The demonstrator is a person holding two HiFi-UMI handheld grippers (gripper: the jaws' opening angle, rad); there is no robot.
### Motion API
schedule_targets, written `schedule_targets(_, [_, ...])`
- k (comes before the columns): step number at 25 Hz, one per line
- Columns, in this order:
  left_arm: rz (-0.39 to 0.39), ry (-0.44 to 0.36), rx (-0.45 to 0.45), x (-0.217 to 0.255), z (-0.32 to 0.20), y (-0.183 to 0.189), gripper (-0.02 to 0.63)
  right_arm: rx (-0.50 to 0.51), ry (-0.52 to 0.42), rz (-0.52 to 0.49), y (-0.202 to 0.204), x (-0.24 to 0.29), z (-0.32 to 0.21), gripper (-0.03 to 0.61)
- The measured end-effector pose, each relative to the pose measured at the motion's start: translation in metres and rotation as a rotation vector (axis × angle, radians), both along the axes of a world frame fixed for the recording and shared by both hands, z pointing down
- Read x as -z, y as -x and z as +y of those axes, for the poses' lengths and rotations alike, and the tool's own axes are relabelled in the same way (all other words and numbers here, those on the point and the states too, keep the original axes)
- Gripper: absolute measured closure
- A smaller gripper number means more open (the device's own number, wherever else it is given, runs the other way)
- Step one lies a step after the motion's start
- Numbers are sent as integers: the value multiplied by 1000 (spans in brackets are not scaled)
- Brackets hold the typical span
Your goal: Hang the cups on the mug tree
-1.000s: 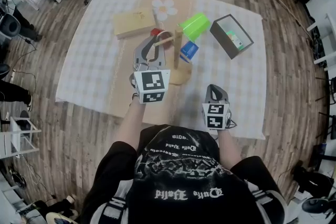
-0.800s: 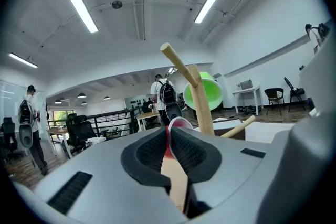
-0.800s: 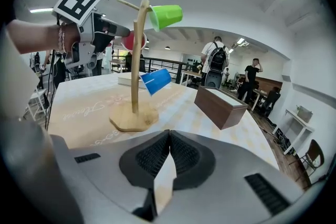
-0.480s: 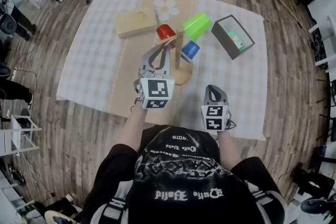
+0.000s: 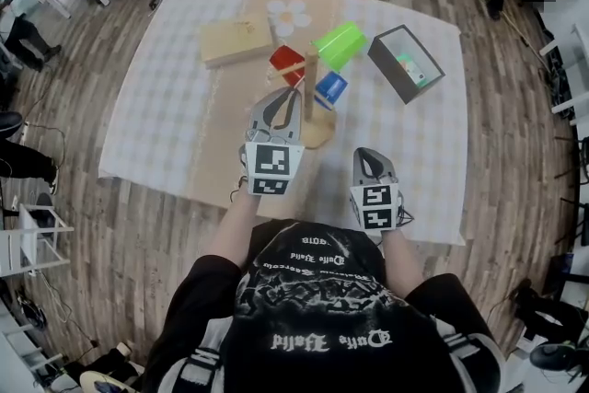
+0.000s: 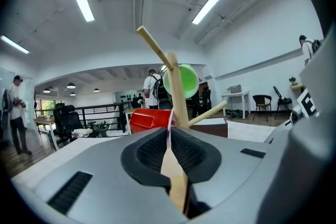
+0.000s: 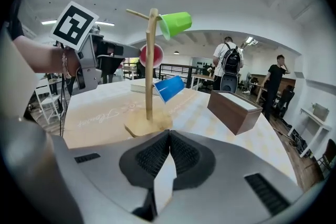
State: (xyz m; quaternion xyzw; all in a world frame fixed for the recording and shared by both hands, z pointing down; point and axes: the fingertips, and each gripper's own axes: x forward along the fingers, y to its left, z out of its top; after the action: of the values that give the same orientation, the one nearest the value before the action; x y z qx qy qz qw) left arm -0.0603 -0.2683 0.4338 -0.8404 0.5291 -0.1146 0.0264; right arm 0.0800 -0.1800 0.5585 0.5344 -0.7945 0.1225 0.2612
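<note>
The wooden mug tree (image 5: pixel 311 97) stands on a cardboard sheet. A green cup (image 5: pixel 339 44) hangs at its top and a blue cup (image 5: pixel 330 89) lower on its right. My left gripper (image 5: pixel 281 98) is shut on the thin edge of the red cup (image 5: pixel 287 63), which sits against the left of the trunk. The left gripper view shows the red cup (image 6: pixel 149 120) just past the jaws. Whether it rests on a peg I cannot tell. My right gripper (image 5: pixel 370 159) is shut and empty, near the cloth's front edge, and points at the mug tree (image 7: pixel 151 76).
A dark brown open box (image 5: pixel 405 62) lies right of the tree. A flat cardboard box (image 5: pixel 236 41) and a white flower shape (image 5: pixel 289 14) lie behind it. A pale checked cloth (image 5: pixel 156 106) covers the floor. Chairs and people stand around.
My left gripper has moved down and a little to the right with the red cup, which now shows beside the trunk. The right gripper has stayed put.
</note>
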Motion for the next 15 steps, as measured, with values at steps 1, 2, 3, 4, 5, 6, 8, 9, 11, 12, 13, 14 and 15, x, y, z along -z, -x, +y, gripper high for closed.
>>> schedule_targets(1, [36,16,1,0,2,1,575,3,-5,-18,1,3,0,568])
schedule_targets(2, [72,35,-3,-1,5,0,575,5,-11,-37,2,7,0,568])
schedule_targets(3, [106,54,-10,-2,9,0,574,7,-19,-56,3,11,0,568])
schedule_targets(4, [135,68,-15,-2,14,-1,574,10,-27,-74,4,15,0,568])
schedule_targets(5, [158,79,-17,-4,17,0,574,14,-35,-91,5,18,-1,568])
schedule_targets(6, [175,87,-16,-5,20,1,574,16,-44,-106,6,22,-1,568])
schedule_targets(8, [202,103,-10,-10,25,5,574,19,-67,-134,7,31,-4,568])
schedule_targets(9, [216,111,-9,-13,27,7,574,25,-79,-150,7,35,-5,568])
schedule_targets(11, [246,125,-17,-16,34,12,574,49,-105,-181,9,44,-5,568])
schedule_targets(12, [259,132,-26,-17,37,15,574,64,-119,-192,9,49,-5,568])
schedule_targets(13, [272,138,-37,-18,41,17,574,75,-135,-198,8,53,-5,568])
schedule_targets(14, [286,144,-50,-18,45,20,575,78,-152,-204,6,59,-5,568])
schedule_targets(15, [303,151,-63,-18,49,23,575,75,-171,-215,3,65,-6,568])
